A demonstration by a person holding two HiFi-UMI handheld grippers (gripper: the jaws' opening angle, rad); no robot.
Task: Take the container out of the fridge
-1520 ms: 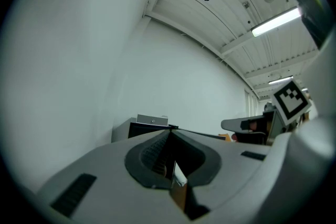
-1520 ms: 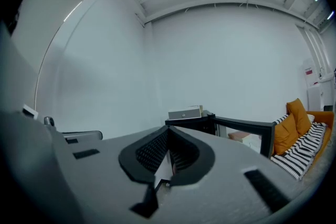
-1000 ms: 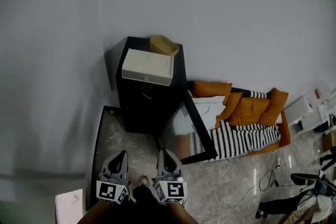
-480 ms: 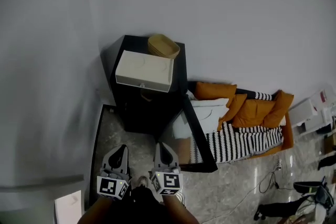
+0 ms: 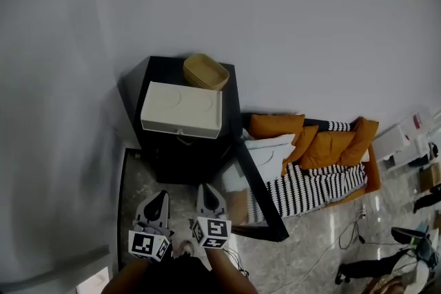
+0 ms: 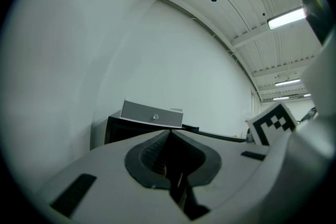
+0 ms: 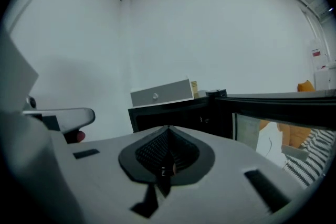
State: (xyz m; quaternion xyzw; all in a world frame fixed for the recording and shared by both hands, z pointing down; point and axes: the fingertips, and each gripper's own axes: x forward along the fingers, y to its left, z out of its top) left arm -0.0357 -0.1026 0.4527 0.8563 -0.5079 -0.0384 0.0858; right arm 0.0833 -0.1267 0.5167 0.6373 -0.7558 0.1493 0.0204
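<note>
Jaws together, empty; fridge door (image 5: 248,196) ajar; white wall (image 5: 310,24), marbled floor (image 5: 313,248).

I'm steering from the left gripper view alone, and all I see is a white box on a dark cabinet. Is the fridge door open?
Observer: Yes. In the head view the fridge door stands swung open toward the right.
Operator: Can you see what's inside?
Observer: No. The right gripper view faces the open front of the fridge, but the inside is too dark to make anything out.
Operator: Is the right gripper free?
Observer: Its own view shows the right gripper shut, with nothing between its jaws.
</note>
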